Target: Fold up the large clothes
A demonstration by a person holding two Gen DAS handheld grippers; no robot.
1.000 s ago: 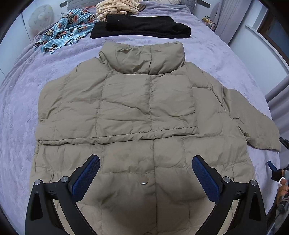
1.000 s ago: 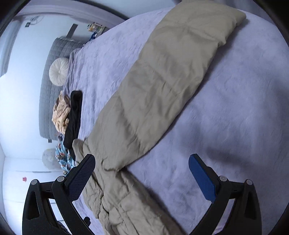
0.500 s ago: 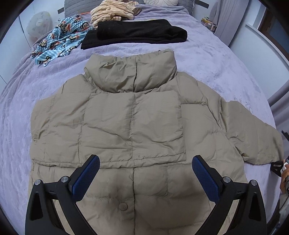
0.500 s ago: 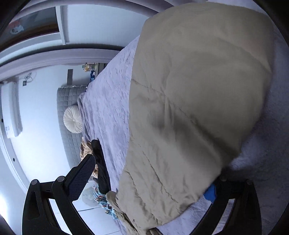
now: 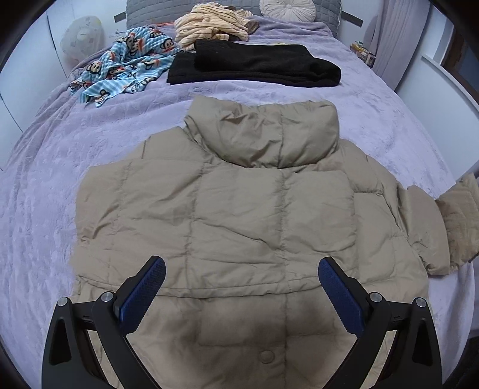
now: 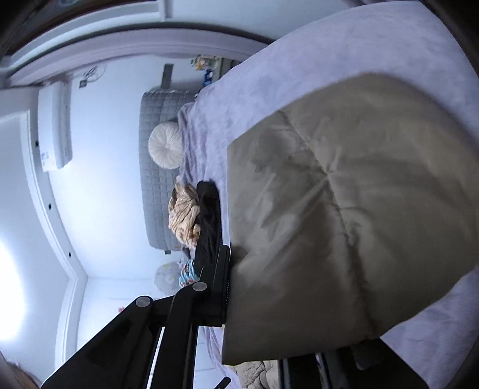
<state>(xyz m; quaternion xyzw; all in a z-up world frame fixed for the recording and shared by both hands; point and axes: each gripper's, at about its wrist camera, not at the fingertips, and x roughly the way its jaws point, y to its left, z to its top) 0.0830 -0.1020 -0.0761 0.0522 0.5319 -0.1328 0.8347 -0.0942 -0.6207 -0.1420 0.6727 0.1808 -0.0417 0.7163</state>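
A beige puffer jacket [image 5: 245,215] lies flat on the purple bedspread [image 5: 60,167], collar toward the headboard, its left sleeve folded across the chest. My left gripper [image 5: 241,287] is open and empty, hovering above the jacket's lower front. The jacket's right sleeve [image 5: 458,221] is lifted at the right edge. In the right wrist view my right gripper [image 6: 296,299] is shut on that sleeve's cuff [image 6: 344,215], which fills the view; one finger [image 6: 220,284] presses its left side, the other is hidden under the fabric.
A folded black garment [image 5: 254,64], a striped cream garment [image 5: 209,25] and a blue monkey-print cloth [image 5: 125,65] lie near the grey headboard [image 5: 149,9] with a round white cushion [image 5: 287,9]. A wall is on the right.
My right gripper closed on the right sleeve's cuff and lifted it. My left gripper moved forward over the jacket, so the jacket sits lower in its view.
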